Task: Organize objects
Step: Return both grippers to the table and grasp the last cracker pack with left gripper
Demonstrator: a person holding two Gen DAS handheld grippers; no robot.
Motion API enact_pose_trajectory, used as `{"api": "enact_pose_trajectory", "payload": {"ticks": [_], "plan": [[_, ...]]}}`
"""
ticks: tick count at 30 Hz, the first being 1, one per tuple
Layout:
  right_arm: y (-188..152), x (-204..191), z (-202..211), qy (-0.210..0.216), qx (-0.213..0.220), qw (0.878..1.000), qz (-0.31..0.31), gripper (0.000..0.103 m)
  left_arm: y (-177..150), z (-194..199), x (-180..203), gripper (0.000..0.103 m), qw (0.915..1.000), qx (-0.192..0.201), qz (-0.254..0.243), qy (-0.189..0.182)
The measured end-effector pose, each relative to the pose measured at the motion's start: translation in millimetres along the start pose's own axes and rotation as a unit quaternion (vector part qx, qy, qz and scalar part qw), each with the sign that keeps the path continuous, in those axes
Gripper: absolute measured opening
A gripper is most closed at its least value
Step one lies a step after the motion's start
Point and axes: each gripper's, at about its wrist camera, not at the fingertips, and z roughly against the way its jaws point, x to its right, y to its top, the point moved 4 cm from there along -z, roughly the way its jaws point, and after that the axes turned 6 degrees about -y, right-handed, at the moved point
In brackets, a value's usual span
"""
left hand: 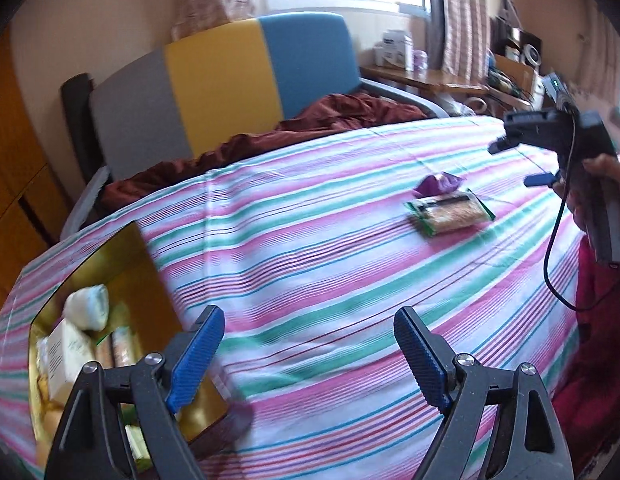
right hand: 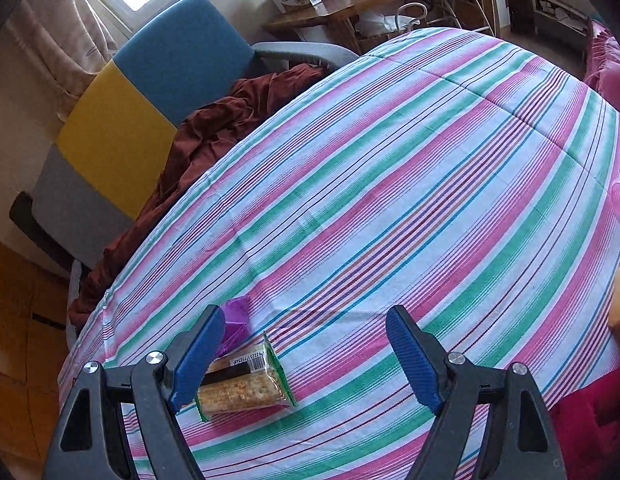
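Observation:
A gold box point(left hand: 122, 256) lies open on the striped bed at the lower left, with several packets and a white carton point(left hand: 68, 354) inside. My left gripper point(left hand: 308, 340) stands open just right of the box, nothing between its fingers. A green-edged snack pack point(left hand: 450, 214) and a purple packet point(left hand: 438, 183) lie further right on the sheet. In the right wrist view the snack pack point(right hand: 246, 392) and purple packet point(right hand: 238, 316) sit by the left finger of my open right gripper point(right hand: 306, 344). That right gripper point(left hand: 518, 162) hovers above them, held by a hand point(left hand: 602, 172).
The striped sheet point(right hand: 390, 200) covers the bed. A maroon blanket point(left hand: 246, 140) lies crumpled at the far edge against a grey, yellow and blue chair back point(left hand: 222, 80). A wooden desk point(right hand: 342, 12) with boxes stands behind. A cable point(left hand: 550, 260) hangs from the right gripper.

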Motion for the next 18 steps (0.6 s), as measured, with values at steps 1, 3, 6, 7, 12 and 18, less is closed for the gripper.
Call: {"api": "enact_pose_trajectory", "payload": {"ticks": [1,3,6,7,12,18], "plan": [[0,-1,1,0.002,-0.001,1.000,0.000,0.084,4,-6,7,0.087,0.9999,-0.003,-0.008,-0.009],[1,-1,1,0.004,-0.003,1.000,-0.002,0.084,13,-17,20,0.087,0.9991,-0.006,-0.024,-0.034],[2,1,5,0.006,0.001,1.000,-0.013,0.084,29,-33,41,0.087,0.9964,-0.007,-0.053,-0.065],[3,2,6,0.008,0.001,1.000,-0.018,0.084,34,-39,47,0.087,0.9955,-0.008,-0.064,-0.069],[5,5,4,0.016,-0.015,0.999,-0.035,0.084,63,-74,75,0.087,0.9881,-0.005,-0.106,-0.112],[5,2,-1,0.022,-0.033,0.999,-0.034,0.084,86,-117,104,0.087,0.9761,-0.016,-0.161,-0.145]]}}
